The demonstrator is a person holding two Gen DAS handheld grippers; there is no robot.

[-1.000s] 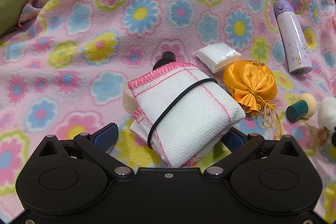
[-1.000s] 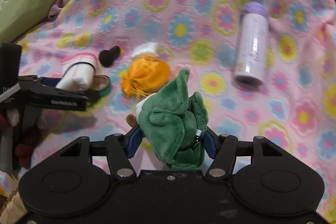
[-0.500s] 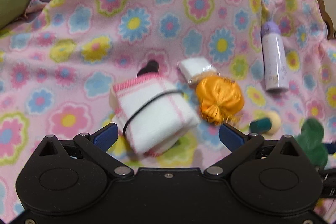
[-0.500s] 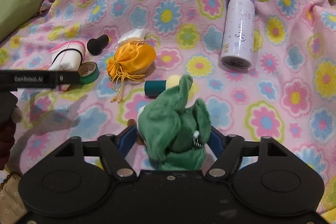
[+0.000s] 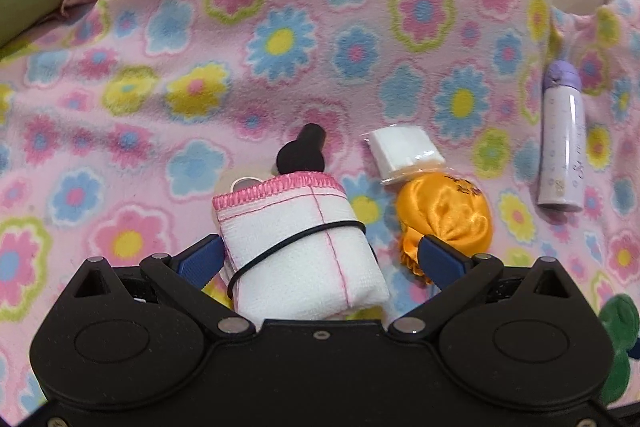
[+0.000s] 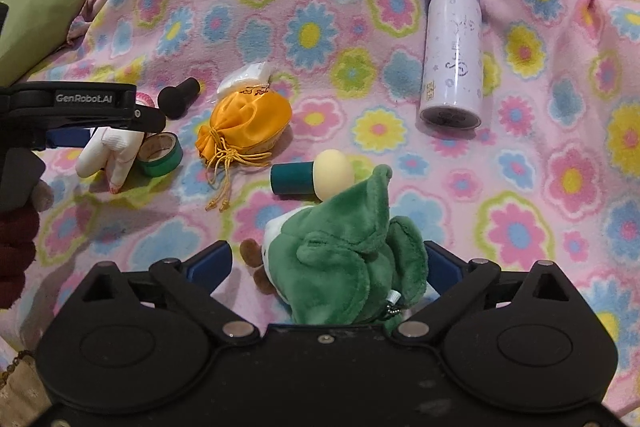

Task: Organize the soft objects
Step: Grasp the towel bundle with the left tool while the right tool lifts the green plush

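The right gripper (image 6: 328,263) sits at the bottom centre of the right wrist view, and its jaws are opening: the green plush toy (image 6: 348,259) stands between them, but a gap shows on the left side, so the pads do not press it. The toy rests on the flowered blanket (image 6: 520,187), directly in front of this gripper, with its pointed hood rising toward the teal and cream applicator (image 6: 310,177) just behind it.

The left gripper (image 5: 320,259) is in the lower centre of the left wrist view. Its jaws are spread, and the rolled white cloth (image 5: 304,247) with pink hem and black band lies between them. The left pad seems to touch the roll; the right pad stands clearly apart from it. The long axis of the roll runs from the bottom of the frame toward the upper left, almost along the fingers, so a closing would take it across its short side. This hand is the nearer one to the roll.

The orange satin pouch (image 5: 444,215) lies just to the right of it, partly behind the right finger. The near end of the roll is hidden by the gripper body, and whether the roll rests on the blanket cannot be told. The tape roll (image 6: 162,155) is half hidden behind the cloth.
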